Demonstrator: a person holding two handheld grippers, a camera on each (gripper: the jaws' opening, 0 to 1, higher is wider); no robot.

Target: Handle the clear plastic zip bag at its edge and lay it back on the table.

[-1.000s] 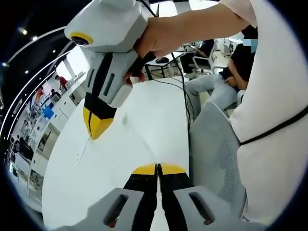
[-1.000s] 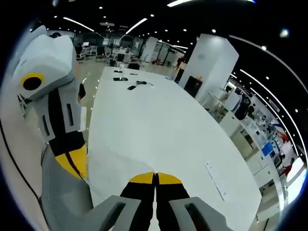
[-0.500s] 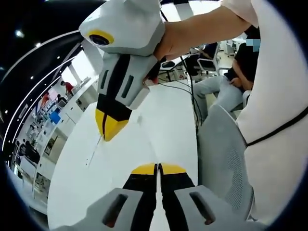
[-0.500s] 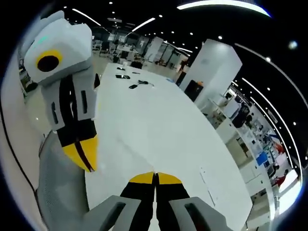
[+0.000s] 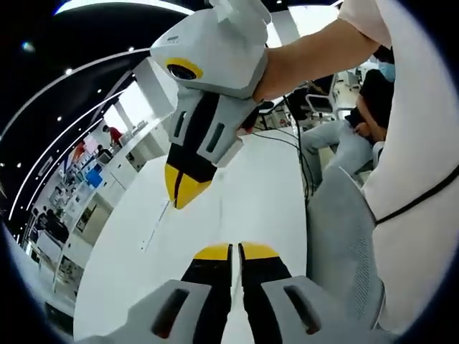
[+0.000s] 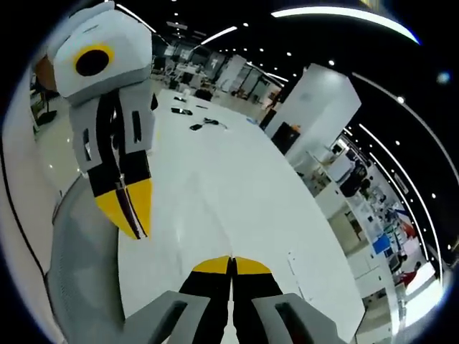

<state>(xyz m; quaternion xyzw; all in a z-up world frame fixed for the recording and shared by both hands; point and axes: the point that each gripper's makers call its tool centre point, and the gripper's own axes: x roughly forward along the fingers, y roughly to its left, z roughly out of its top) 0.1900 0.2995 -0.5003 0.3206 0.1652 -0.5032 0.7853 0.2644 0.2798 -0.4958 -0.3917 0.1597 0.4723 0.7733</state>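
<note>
We see a big open-plan office w/ dark ceiling (image 6: 237,18), strip lights & spots. Long white table (image 6: 215,179) runs down the room, a white pillar (image 6: 315,100) beside it. Grey mesh chair (image 5: 344,236) near table edge; shelving (image 5: 86,193) along far side.

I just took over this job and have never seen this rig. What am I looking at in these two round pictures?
There is no robot. A person holds a hand-held gripper in each hand, and each one carries a fisheye camera. In the left gripper view, the left hand-held gripper rises from the bottom and the right hand-held gripper hangs above it. The right gripper view mirrors this. Below lies a long white table with a thin clear strip on it. Both sets of jaws are shut. Whether they pinch anything clear is too faint to tell.
</note>
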